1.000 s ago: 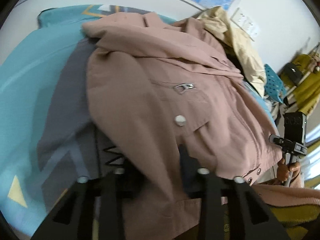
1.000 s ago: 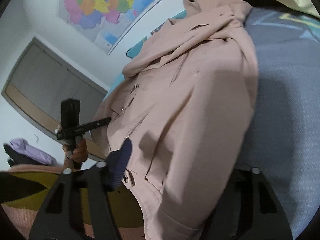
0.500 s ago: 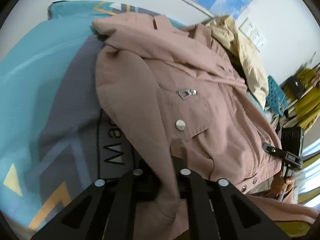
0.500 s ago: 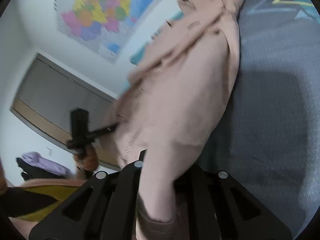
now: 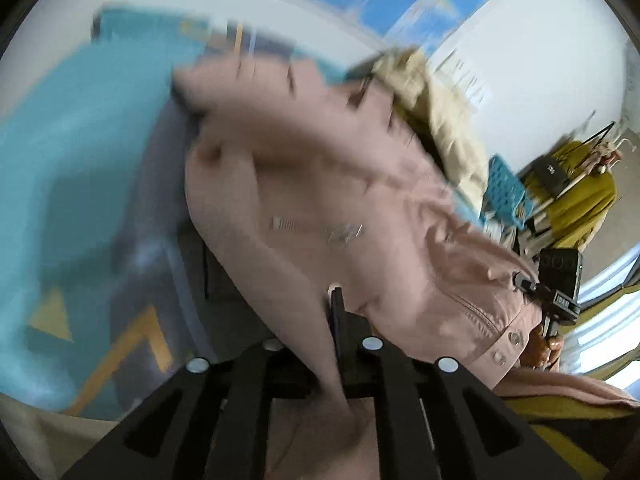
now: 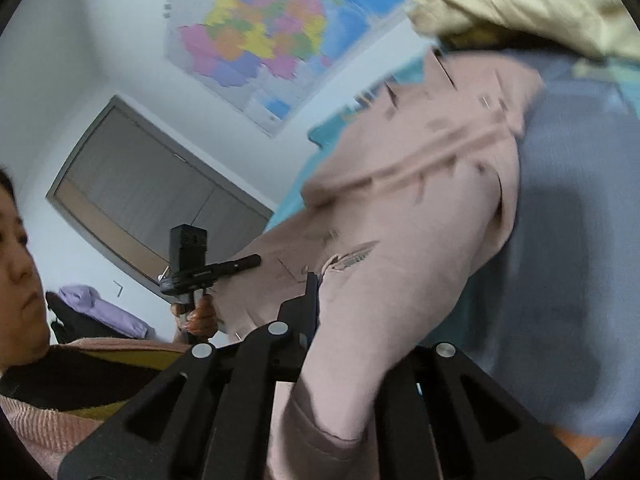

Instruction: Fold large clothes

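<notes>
Across the left wrist view, a dusty-pink jacket (image 5: 320, 184) lies spread over a grey and teal bedspread (image 5: 80, 152), blurred by motion. Its zip pocket and metal pull show mid-panel, snap buttons along the hem at lower right. The left claw (image 5: 326, 344) is clamped on a fold of the jacket's near edge, fabric pinched between its dark fingers. A cream garment (image 5: 436, 108) lies beyond the collar; a blue perforated basket (image 5: 506, 192) stands near it.

From the right wrist view, the jacket (image 6: 400, 248) drapes upward off the grey bedspread (image 6: 572, 240). The right claw (image 6: 356, 344) grips a sleeve-like fold, cuff hanging below the fingers. A wall map (image 6: 264, 28) hangs behind.
</notes>
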